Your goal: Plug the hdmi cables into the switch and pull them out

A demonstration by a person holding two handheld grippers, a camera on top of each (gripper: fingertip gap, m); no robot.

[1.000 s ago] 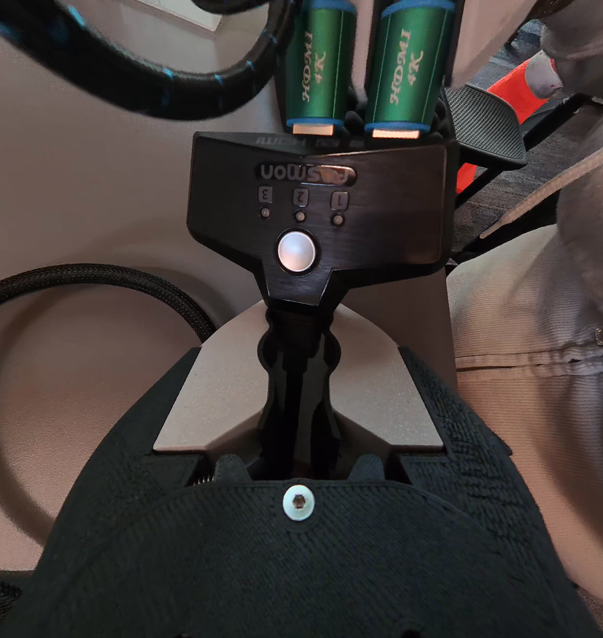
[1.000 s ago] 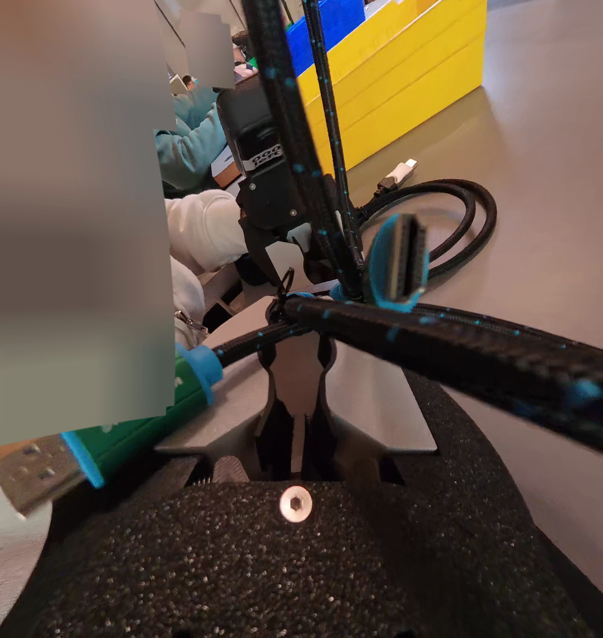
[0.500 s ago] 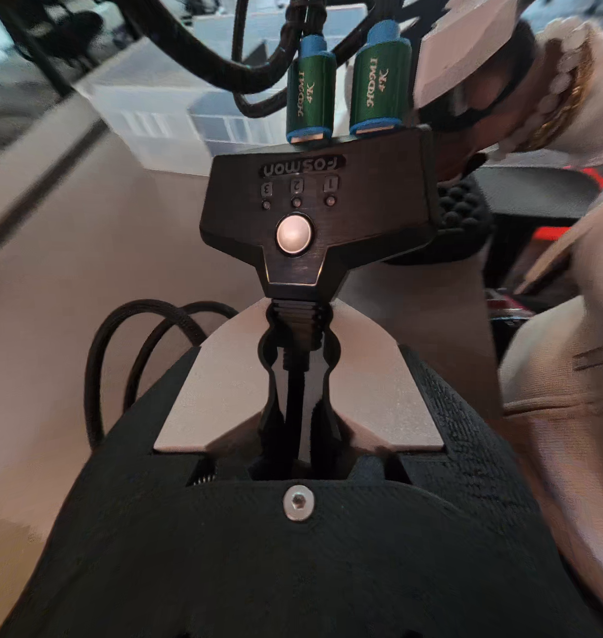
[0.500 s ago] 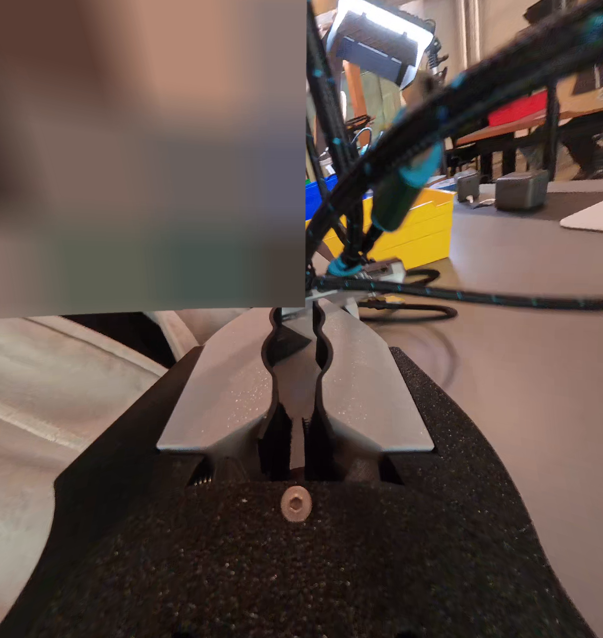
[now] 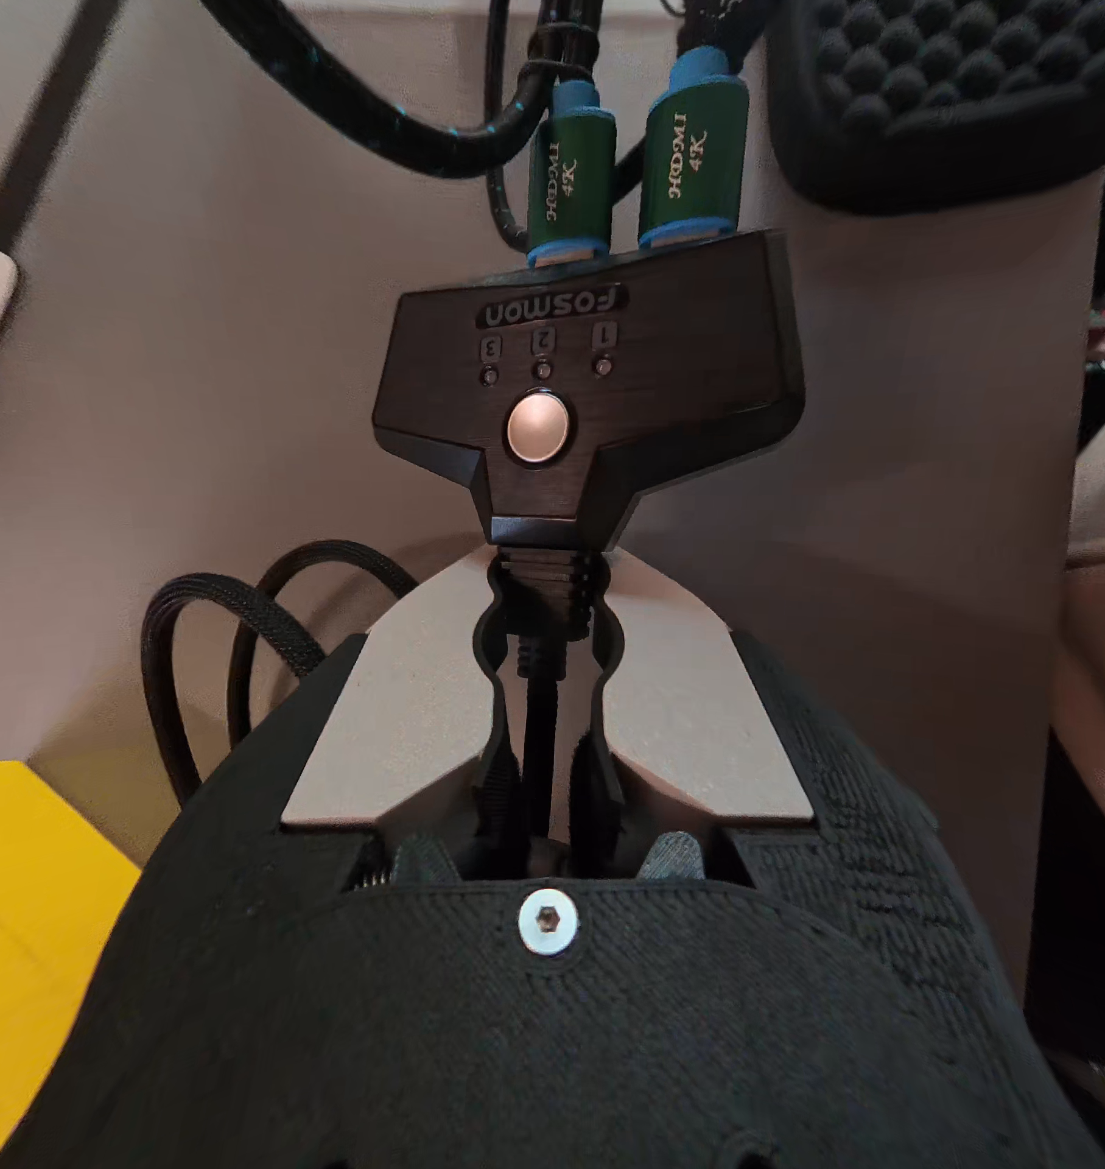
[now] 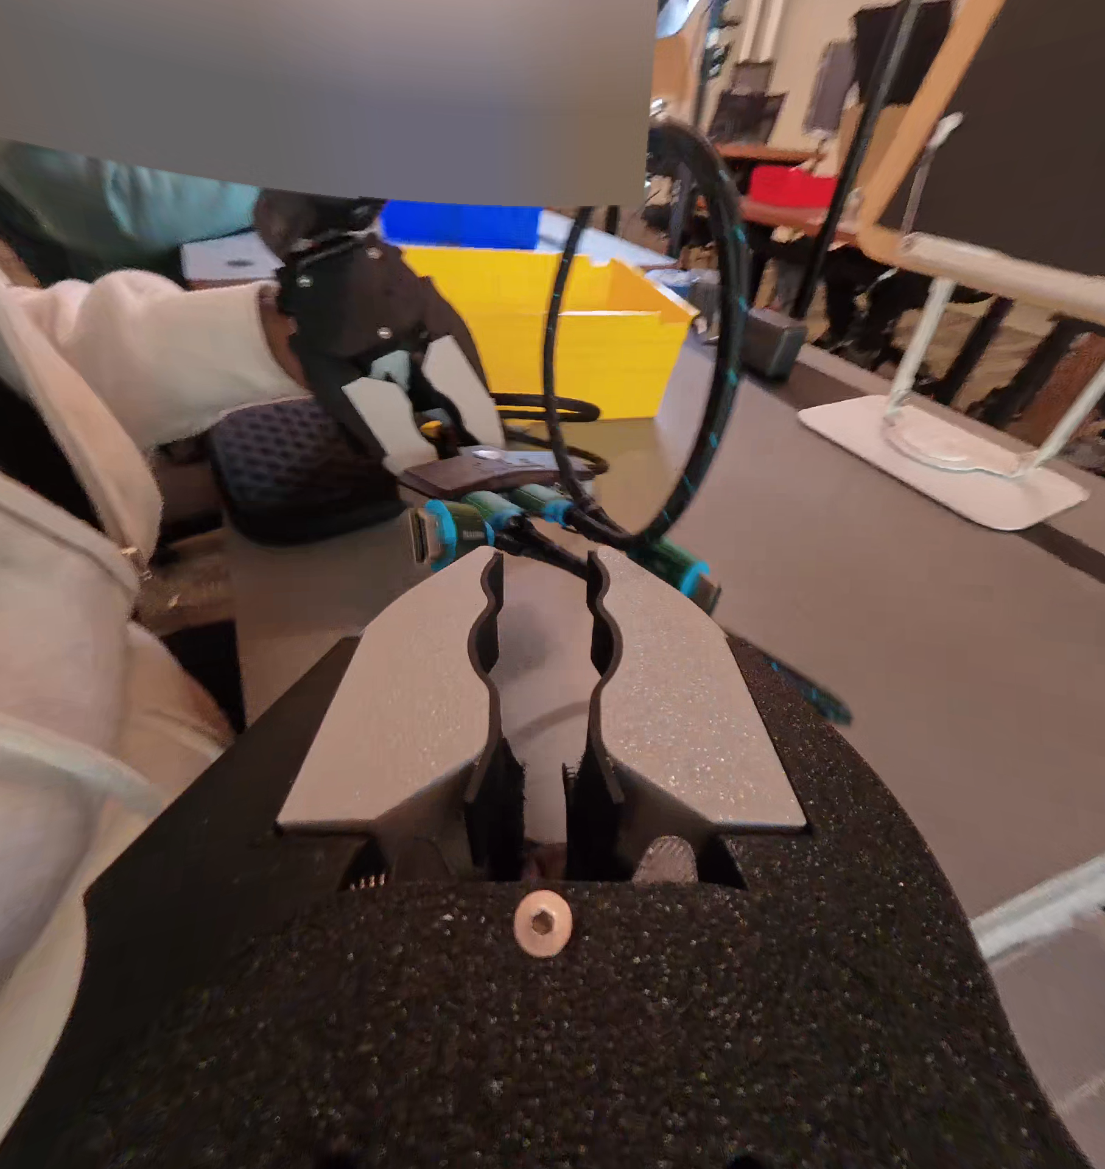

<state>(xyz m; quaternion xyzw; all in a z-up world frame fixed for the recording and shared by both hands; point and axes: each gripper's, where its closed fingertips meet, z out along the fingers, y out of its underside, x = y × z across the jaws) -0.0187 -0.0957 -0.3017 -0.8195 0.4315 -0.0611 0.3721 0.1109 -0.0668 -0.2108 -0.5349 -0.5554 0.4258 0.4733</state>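
Observation:
My left gripper is shut on the cable neck of the black HDMI switch. Two green HDMI plugs sit in its far ports. The third port shows no plug. In the right wrist view the left gripper holds the switch low over the grey table. My right gripper is open and empty, just short of the cables. One loose green plug lies by its left fingertip, another loose plug by its right.
A yellow bin stands behind the switch, with a blue bin beyond it. A black dimpled pad lies beside the switch. A white stand is at the right. Braided cables arch over the table. A person's light sleeve is at the left.
My right gripper has let go of the braided cable and opened. The loose plugs have dropped to the table. My left gripper has swung the switch down towards the table.

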